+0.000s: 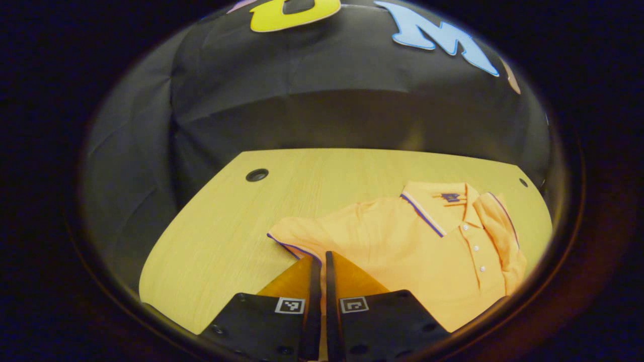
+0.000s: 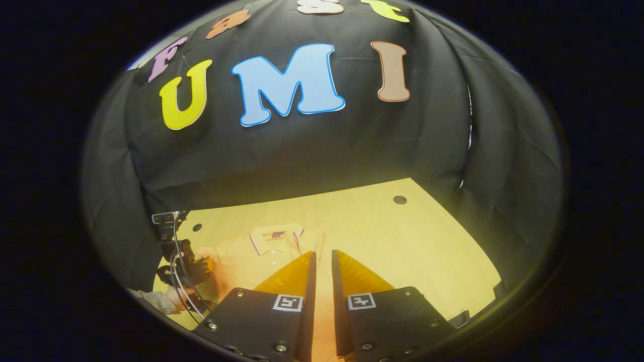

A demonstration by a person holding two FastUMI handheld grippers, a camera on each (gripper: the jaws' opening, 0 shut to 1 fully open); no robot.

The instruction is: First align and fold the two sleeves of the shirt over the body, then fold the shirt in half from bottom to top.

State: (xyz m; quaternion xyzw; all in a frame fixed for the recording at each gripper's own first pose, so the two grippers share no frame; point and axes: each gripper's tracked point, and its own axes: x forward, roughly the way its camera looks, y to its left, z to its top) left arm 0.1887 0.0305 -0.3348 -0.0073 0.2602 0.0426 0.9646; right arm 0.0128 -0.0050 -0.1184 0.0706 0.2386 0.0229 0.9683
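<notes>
An orange polo shirt (image 1: 402, 236) with blue-trimmed collar lies face up on the wooden table (image 1: 226, 226). One sleeve (image 1: 503, 226) is folded in over the chest beside the button placket. The other sleeve (image 1: 289, 234) spreads out to the side, and my left gripper (image 1: 322, 255) is shut on its hem. The right gripper view shows the shirt (image 2: 251, 256) to the left of my right gripper (image 2: 323, 254). This gripper hovers above the table with its fingers nearly together, and nothing seems held. The left gripper (image 2: 193, 274) and the hand holding it sit at the shirt's far side.
The table (image 2: 402, 241) has a round cable hole (image 1: 257, 175) near its back left corner and another (image 2: 400, 199) near the back right. Black cloth walls close in behind and on both sides. Bare wood lies left of the shirt.
</notes>
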